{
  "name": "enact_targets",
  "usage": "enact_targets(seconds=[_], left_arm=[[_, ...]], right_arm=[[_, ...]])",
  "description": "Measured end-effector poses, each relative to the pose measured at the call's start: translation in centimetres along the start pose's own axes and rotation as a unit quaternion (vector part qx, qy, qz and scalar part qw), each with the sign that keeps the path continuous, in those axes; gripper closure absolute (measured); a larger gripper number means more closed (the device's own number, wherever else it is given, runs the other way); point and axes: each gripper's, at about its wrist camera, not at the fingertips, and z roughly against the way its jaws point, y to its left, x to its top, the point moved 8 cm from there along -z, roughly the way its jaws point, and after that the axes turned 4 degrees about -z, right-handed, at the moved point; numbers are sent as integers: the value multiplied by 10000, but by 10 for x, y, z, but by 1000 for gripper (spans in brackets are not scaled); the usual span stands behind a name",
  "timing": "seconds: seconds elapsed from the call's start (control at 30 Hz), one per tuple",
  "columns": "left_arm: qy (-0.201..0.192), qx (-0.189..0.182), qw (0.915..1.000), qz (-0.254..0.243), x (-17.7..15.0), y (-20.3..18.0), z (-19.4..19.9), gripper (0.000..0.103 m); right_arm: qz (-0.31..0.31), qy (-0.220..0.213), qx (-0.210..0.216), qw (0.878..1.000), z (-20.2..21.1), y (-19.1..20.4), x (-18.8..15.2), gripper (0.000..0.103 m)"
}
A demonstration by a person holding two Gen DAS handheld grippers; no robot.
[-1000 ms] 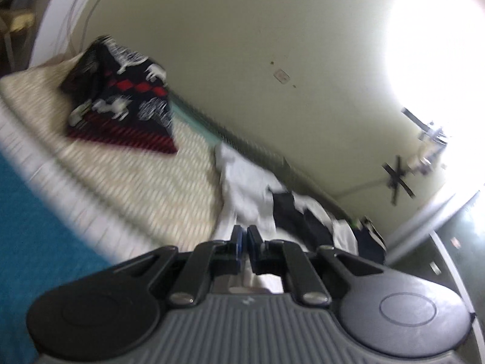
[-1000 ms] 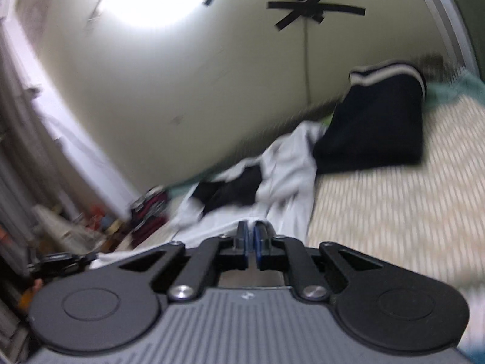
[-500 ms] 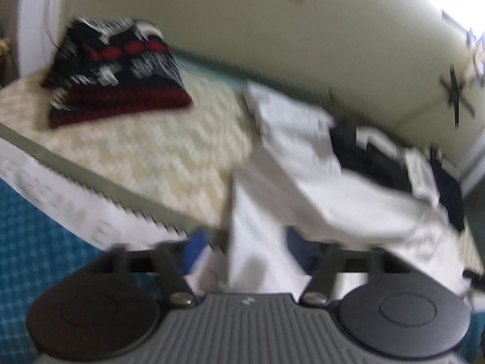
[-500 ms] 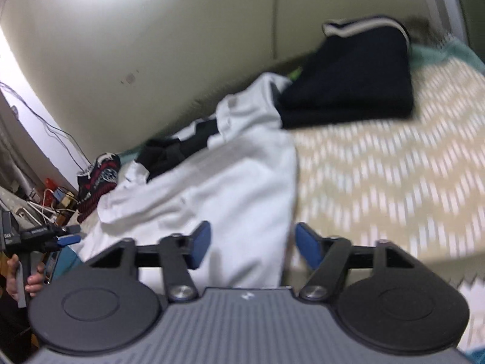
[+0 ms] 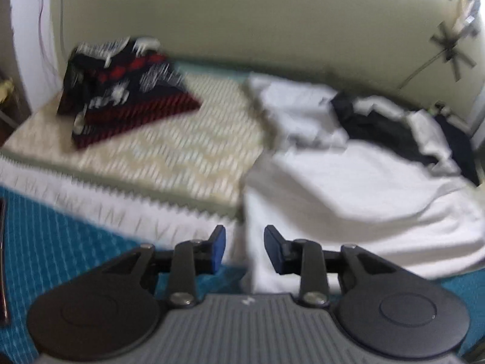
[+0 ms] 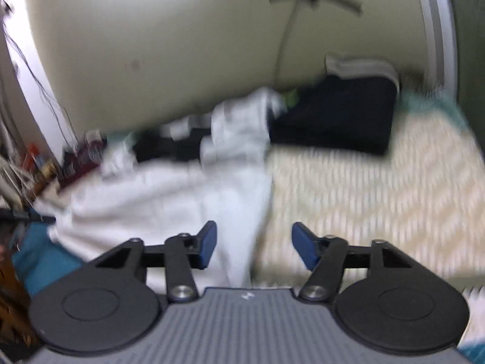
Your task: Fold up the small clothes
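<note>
Though blurred, lettering on bedspread border point(image 5: 127, 215) unreadable.

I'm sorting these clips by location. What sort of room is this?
Probably a bedroom: a bed against a plain wall, with clothes spread and a folded sweater on it.

Both parted from pinched shut on the white garment point(image 5: 348, 188): left hand-held gripper point(image 5: 245, 248) opening with the cloth's edge loose between its pads, right hand-held gripper point(image 6: 254, 245) wide, cloth dropped flat onto the bed point(image 5: 169, 151).
</note>
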Motion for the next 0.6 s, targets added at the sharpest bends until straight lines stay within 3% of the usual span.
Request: enact_targets(seconds=[0.1,0.17,0.2,0.27,0.3,0.37,0.4,0.47,0.53,0.6], left_arm=[[-220,-388,9990,-2,19,-14,5,67],[49,-936,9956,63,25,-30,-12,62],[290,-1241,9918,133,25,-40,-25,63],[617,-1501,9866,162,26,-53,-48,68],[714,-1506,9859,159,29,-57,-60,72],[821,-1517,9846,287,38,-61,-85,94],[794,-1598,9831,403,46,-64,-97,100],[565,-1395,9879,384,62,-64,-117,101],[289,-913,9947,366,81,-55,-134,101],[205,-982,9921,751,96,-42,-138,101]], right_arm=[[132,-92,479,9987,-5,25,23,48],[244,244,910,9953,-26,49,23,49],[241,477,1100,9925,-41,59,20,49],[207,1028,1471,9835,-76,81,8,55],[185,1277,1590,9788,-93,91,1,56],[201,1658,1697,9712,-128,109,-8,60],[243,1768,1738,9685,-144,115,-9,60],[262,1686,1791,9689,-173,123,2,73],[470,1431,1273,9804,-201,115,21,91],[370,1403,1071,9836,-212,103,35,89]])
